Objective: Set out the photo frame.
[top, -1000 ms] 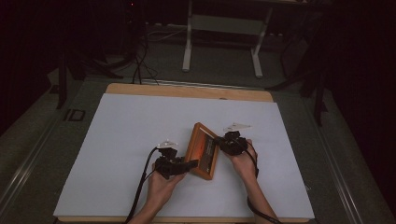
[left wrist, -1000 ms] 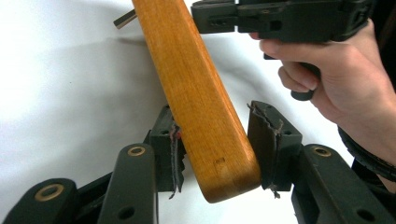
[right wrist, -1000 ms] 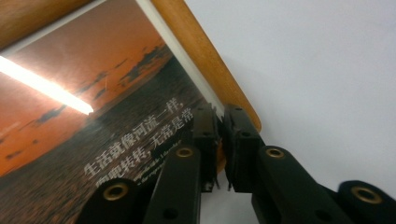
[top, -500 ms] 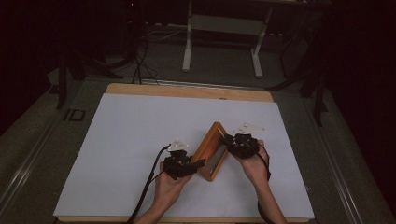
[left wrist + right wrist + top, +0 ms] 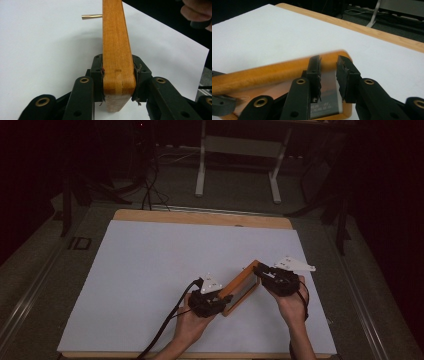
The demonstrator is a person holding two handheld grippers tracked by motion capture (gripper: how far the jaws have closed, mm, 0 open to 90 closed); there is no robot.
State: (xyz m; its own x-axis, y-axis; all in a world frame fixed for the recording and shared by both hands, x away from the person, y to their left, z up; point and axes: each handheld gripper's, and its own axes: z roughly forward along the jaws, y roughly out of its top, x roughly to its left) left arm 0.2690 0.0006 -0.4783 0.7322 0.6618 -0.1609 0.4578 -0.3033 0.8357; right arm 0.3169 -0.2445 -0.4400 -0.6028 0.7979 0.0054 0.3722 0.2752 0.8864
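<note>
Holding a wooden frame between two grippers, over the near right part of the white bench. Frame runs diagonally, tilted up on edge, its far end higher and toward the right hand.

Left gripper sits at the frame's near end. In the left gripper view its jaws are clamped on the frame's corner, pads pressing both wood faces; these jaws have just been closing onto it. A thin brass pin sticks out sideways from the frame, farther up its length.

Right gripper sits at the frame's far end, beside the top corner. In the right gripper view its jaws stand apart with a clear gap, straddling the frame's rounded rail; they have just been opening. Picture is motion-blurred there, so pad contact is probably nil, but I can't confirm it. A dark printed insert shows inside the frame below those jaws.

Both hands come in from the near bench edge, left hand under the frame's low end, right hand just right of it. Black cable trails from the left gripper toward the near edge.
</note>
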